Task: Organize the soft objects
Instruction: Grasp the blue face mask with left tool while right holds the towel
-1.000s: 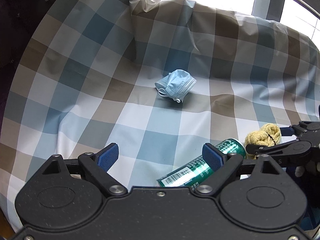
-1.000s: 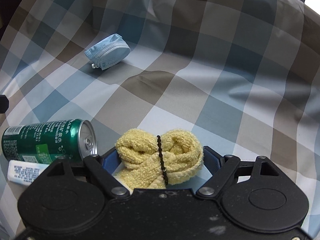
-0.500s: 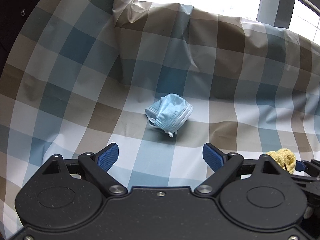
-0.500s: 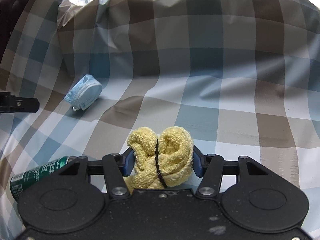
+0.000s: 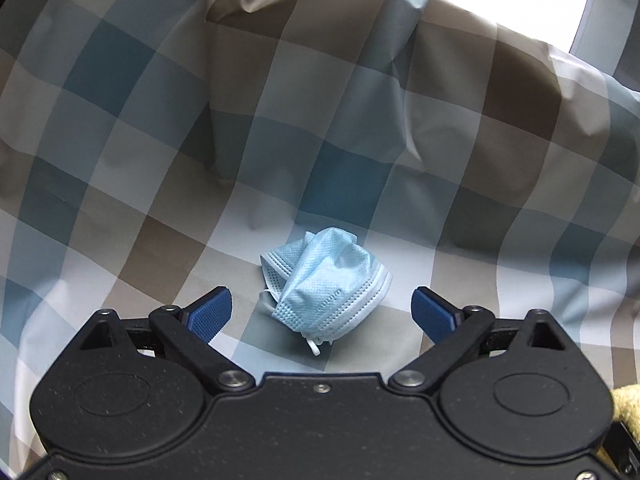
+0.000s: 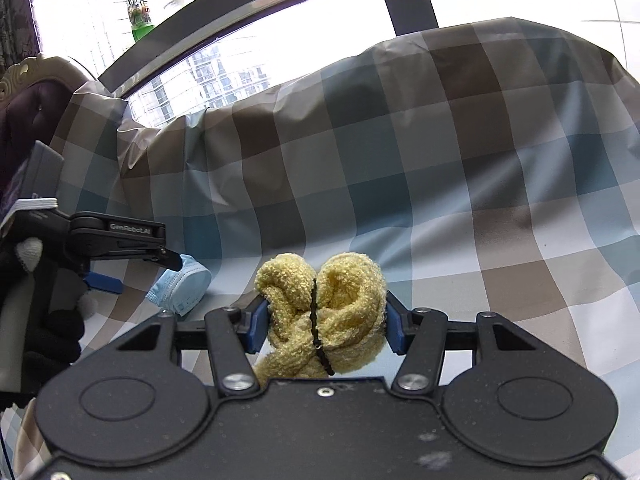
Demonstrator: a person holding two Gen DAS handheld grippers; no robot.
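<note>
Left wrist: spread fingers [image 5: 208, 312] flank mask [image 5: 326, 286].

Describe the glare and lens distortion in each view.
Left wrist view: window blown out white at the top edge, checked cloth bowed by the fisheye, face mask sharp. Right wrist view: bright window backlight, yellow towel evenly lit, window frame curved.

Daylight pours in from the big window behind the sofa [image 6: 304, 52], and it's totally blown out to white in both views. The blue, brown and white checked cover [image 5: 360, 128] looks dim and backlit by comparison, with soft shadows in its folds and under the crumpled light blue face mask [image 5: 326, 294]. Heavy fisheye bending at the edges, dark vignette corners. Focus is decently sharp.
</note>
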